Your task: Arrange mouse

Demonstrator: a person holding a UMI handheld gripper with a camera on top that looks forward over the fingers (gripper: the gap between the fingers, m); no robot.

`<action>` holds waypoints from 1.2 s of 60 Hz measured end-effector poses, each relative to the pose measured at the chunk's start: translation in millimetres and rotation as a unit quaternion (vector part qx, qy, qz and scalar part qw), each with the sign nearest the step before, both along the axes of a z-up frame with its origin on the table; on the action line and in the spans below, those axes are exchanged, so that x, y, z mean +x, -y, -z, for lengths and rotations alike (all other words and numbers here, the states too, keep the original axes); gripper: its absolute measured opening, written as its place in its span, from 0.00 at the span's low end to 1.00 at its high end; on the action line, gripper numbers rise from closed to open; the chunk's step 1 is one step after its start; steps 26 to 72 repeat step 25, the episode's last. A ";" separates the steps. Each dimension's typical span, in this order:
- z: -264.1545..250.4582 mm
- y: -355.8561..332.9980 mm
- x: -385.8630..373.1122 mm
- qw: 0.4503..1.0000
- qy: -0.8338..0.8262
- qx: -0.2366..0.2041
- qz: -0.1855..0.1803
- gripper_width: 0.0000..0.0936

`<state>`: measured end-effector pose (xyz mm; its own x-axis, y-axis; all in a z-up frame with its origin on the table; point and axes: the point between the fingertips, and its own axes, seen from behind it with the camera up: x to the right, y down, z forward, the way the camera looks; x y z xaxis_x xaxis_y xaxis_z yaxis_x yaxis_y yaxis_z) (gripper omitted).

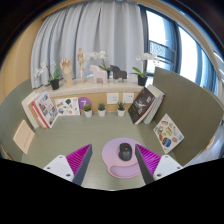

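Curtained windows [110, 25] are lighting a green tabletop [60, 140] edged with propped books [45, 108] and three small potted plants [101, 108]. Nearer, the mouse [125, 151] is sitting on a pink mousepad [113, 160], between the released tool [113, 160] fingers.

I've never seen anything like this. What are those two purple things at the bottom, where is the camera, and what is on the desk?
The camera rides on a hand-held gripper that a person carries, and it looks forward along its two fingers. The purple shapes are the pads on the inner faces of those fingers. The fingers are open and hold nothing. Between them, slightly ahead, a dark mouse lies on a round lilac mouse mat, which rests on a green desk. Beyond, books, cards and small potted plants stand along the desk's back and sides, with a curtained window behind.
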<state>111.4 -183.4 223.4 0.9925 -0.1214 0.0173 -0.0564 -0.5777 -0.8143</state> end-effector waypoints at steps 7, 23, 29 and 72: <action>-16.0 20.5 -16.6 1.000 -0.004 0.012 -0.010 0.93; -20.5 59.6 -44.8 0.999 -0.003 0.022 -0.031 0.92; -17.8 64.2 -44.4 0.999 0.002 0.017 -0.029 0.92; -17.8 64.2 -44.4 0.999 0.002 0.017 -0.029 0.92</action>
